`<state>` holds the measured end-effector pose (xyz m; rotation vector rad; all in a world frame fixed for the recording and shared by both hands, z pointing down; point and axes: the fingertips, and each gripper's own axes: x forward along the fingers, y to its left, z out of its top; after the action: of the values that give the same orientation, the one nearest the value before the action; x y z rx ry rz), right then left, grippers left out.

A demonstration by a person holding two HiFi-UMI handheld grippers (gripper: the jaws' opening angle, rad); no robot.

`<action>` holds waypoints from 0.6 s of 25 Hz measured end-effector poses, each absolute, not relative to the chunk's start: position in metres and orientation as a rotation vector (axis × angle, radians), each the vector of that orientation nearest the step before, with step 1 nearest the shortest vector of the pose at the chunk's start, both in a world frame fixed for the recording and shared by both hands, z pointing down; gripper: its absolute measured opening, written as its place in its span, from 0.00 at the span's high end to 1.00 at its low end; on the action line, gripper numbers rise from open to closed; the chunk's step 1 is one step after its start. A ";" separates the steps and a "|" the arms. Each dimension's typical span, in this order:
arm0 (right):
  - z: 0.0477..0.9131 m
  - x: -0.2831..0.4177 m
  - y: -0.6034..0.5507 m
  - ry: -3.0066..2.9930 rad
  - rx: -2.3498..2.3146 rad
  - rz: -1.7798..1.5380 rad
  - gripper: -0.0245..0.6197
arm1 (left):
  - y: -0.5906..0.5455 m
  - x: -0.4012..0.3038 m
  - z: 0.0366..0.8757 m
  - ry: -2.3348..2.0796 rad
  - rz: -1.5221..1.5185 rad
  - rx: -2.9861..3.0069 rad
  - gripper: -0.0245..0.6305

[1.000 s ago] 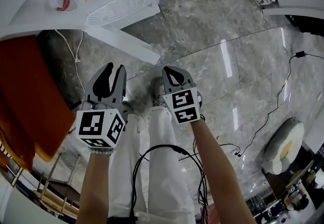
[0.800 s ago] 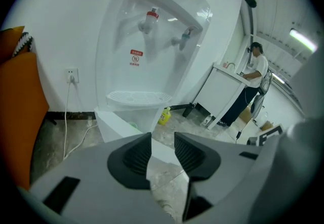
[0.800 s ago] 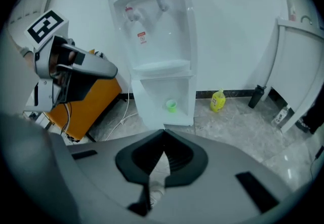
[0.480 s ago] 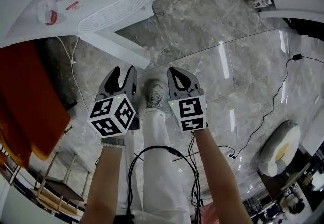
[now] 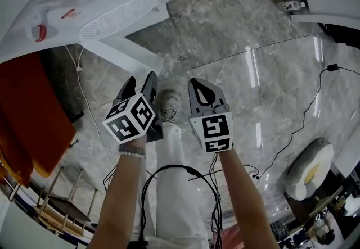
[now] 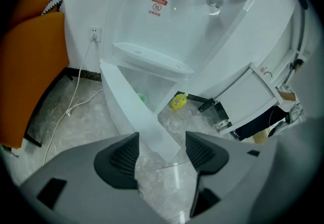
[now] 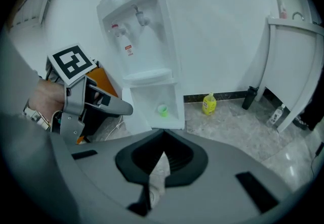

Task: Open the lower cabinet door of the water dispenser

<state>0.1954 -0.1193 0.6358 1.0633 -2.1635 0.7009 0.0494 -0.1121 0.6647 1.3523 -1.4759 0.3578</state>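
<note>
Left tool [image 6: 162, 149], grey with ribbed black pads: spread wide, having just been opening, with nothing pinched. Seen through the gap, apart from both pads, the free edge of the white lower cabinet door [image 6: 134, 112]. Right tool [image 7: 162, 154], matching grey: pressed together, empty, held just beside the left above the person's white trouser leg [image 5: 177, 186]. Door already swung out from the white plastic water dispenser [image 6: 172, 26], angled toward the tools, exposing a pale compartment with a small green cup [image 6: 140, 98] inside. Judged as the letting-go stage, the opening apparently done. To finish well: keep the left pads spread, draw back along the line of the jaws, and avoid brushing the door's edge, probably light enough to swing shut at a touch. At the left, near the dispenser, an orange padded panel [image 6: 35, 61] and a thin white power cable [image 6: 76, 96] trailing across the floor: little room there. Beyond the door, by the wall, a small yellow plastic bottle [image 6: 178, 101]. To the right, bare grey marble floor [image 5: 270, 73]: the open side for pulling away.
</note>
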 end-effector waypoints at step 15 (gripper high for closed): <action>0.642 0.193 -0.123 -2.166 1.023 0.720 0.96 | -0.112 0.056 0.692 -1.508 0.433 1.234 0.48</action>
<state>0.1934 -0.1235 0.6420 1.0235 -2.1659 0.7199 0.0559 -0.1117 0.6924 1.2337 -1.5083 0.4329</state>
